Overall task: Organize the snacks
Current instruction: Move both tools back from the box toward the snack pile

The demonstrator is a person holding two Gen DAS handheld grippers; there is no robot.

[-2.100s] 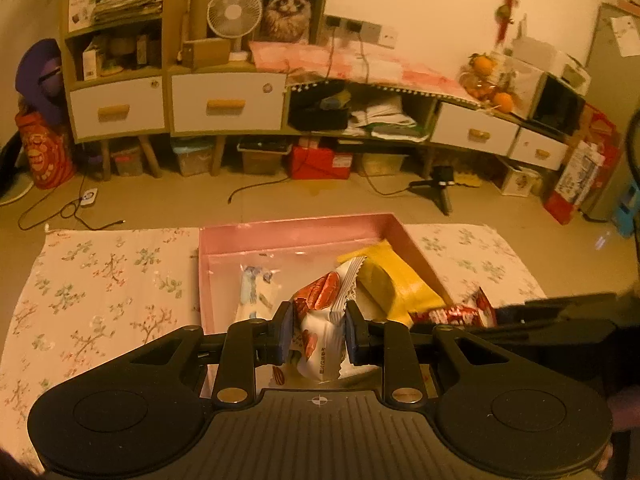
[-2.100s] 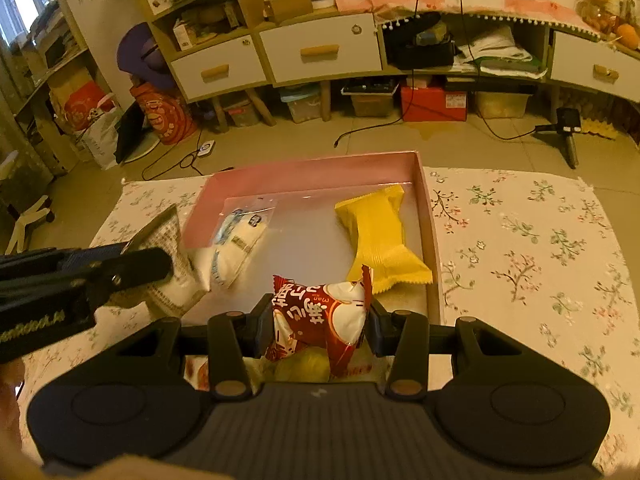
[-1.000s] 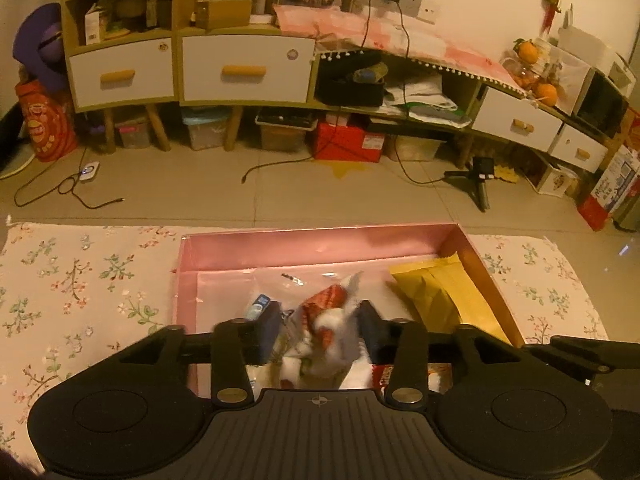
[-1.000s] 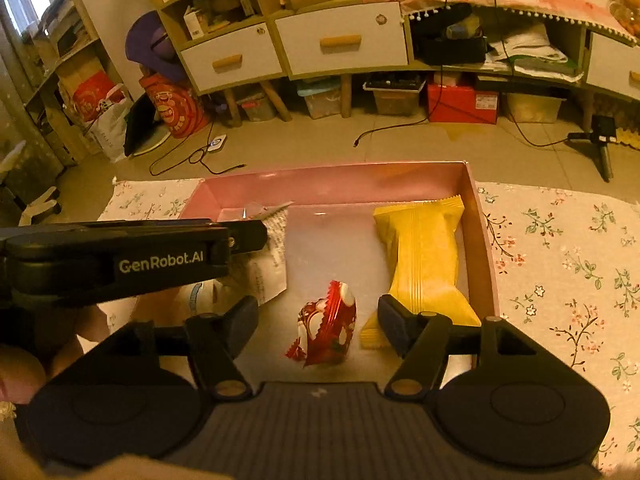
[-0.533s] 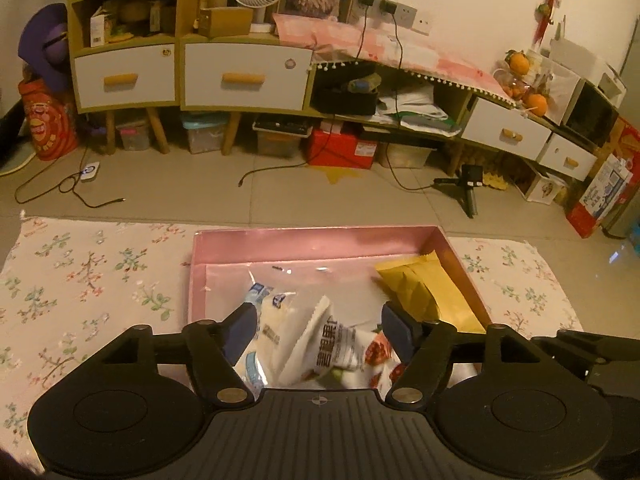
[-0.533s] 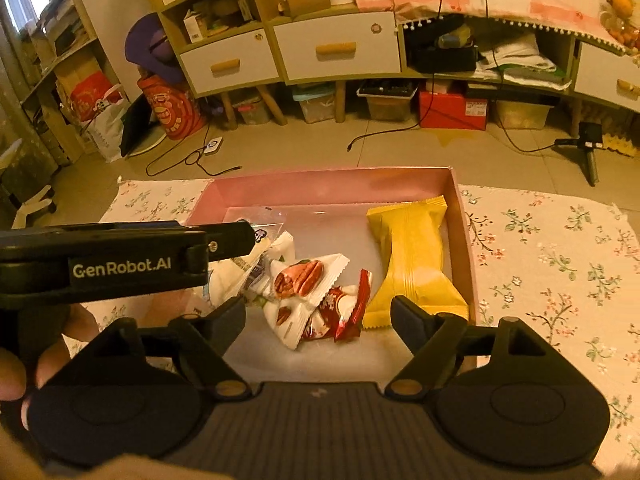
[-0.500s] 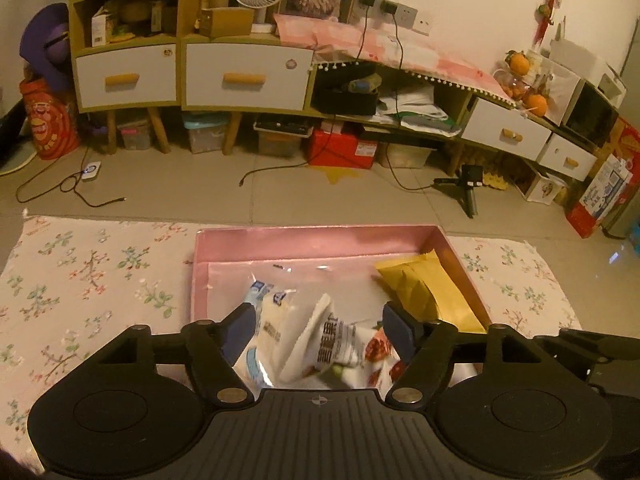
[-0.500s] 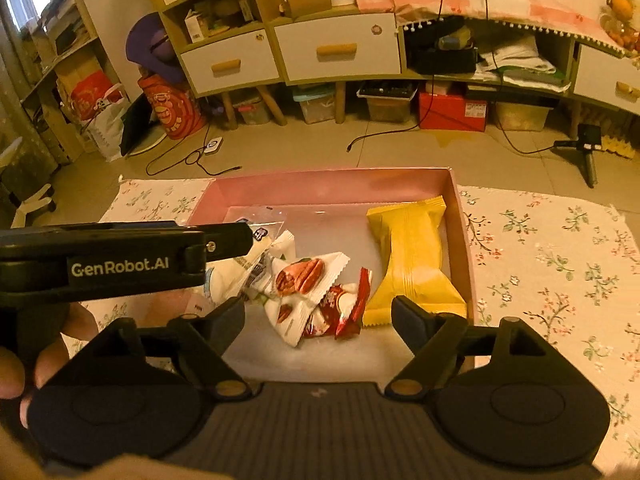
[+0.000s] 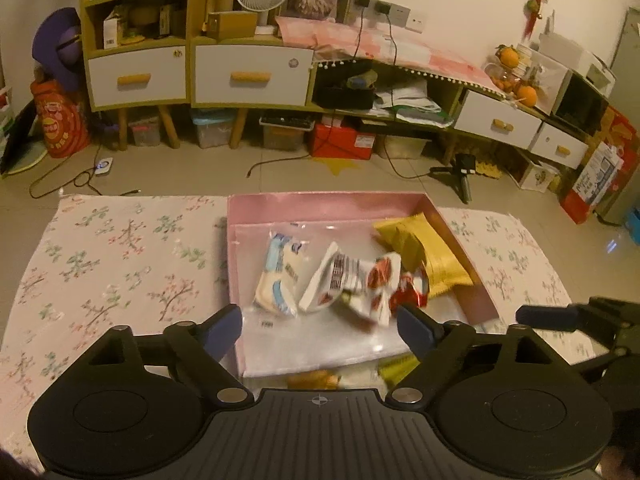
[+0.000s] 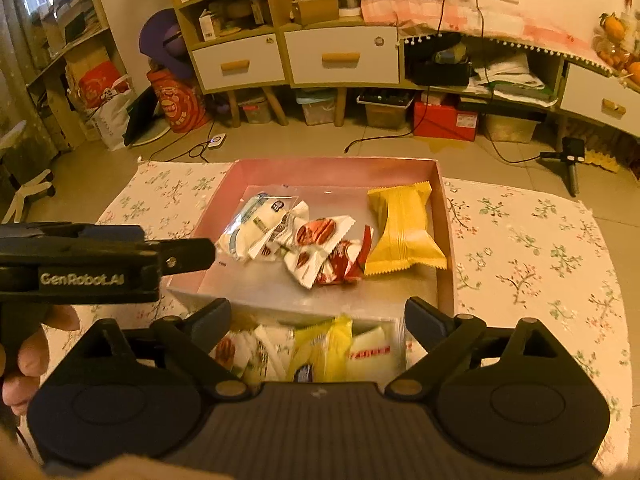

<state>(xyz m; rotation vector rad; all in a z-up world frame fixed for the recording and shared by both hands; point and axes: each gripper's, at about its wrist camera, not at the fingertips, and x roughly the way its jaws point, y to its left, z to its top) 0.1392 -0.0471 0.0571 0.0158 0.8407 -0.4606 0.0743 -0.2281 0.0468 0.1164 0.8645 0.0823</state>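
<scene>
Both drops are done: my left gripper (image 9: 320,320) and right gripper (image 10: 318,314) have just been spreading their jaws and now stand wide with nothing between them. The white pecan packet (image 10: 316,248) and red packet (image 10: 346,264), clamped 2 seconds ago, lie mid-frame in the pink box (image 10: 332,168), between the white-blue pack (image 10: 250,224) and yellow pack (image 10: 402,226). That makes 4 sorted, and I'd go next for the loose snacks (image 10: 320,348) at the bottom of the right view.

left gripper (image 9: 320,322): jaws just opened, emptied | right gripper (image 10: 318,320): likewise | white-red packet (image 10: 316,248), red packet (image 10: 344,264): dropped mid pink box (image 10: 332,168)
</scene>
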